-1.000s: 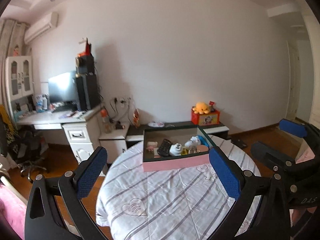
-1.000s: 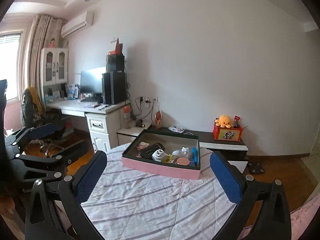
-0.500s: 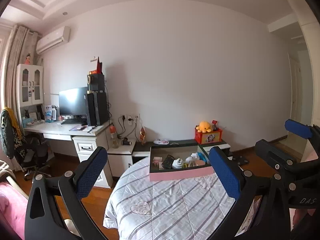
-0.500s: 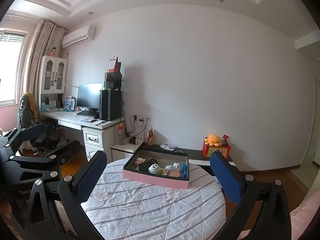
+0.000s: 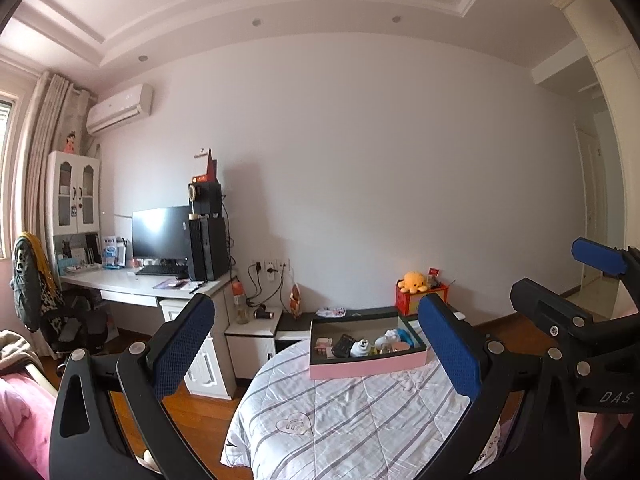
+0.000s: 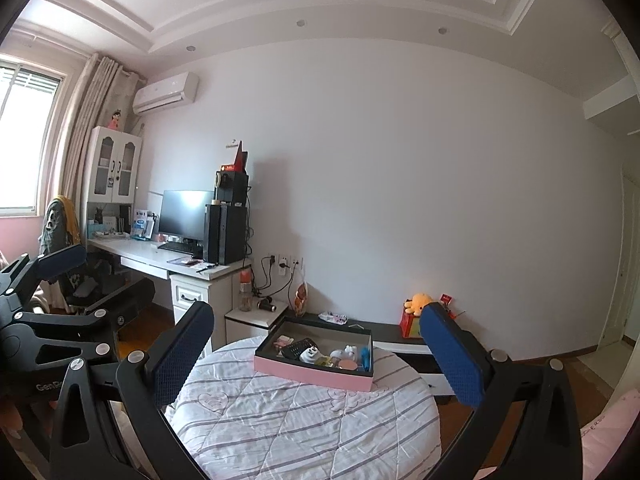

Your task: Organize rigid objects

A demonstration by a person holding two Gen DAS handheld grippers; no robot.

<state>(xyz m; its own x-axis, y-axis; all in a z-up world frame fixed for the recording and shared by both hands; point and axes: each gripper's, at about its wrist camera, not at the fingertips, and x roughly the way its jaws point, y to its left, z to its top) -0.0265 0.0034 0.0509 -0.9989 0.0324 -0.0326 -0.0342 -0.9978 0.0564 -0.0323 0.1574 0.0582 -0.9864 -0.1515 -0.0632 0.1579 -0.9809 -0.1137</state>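
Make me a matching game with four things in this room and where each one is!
Things:
1. remote control
2. orange plush toy
3. air conditioner
4. monitor

Places:
A. high on the wall
B. on the white desk
C. inside the pink box
D. on top of the red box

Pairs: 1-C, 2-D, 3-A, 4-B

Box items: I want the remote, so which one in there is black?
The flat black remote, lying left of the white items inside the pink box.

Box (image 5: pixel 366 368) on table (image 5: pixel 360 432), desk (image 5: pixel 132 284) left.
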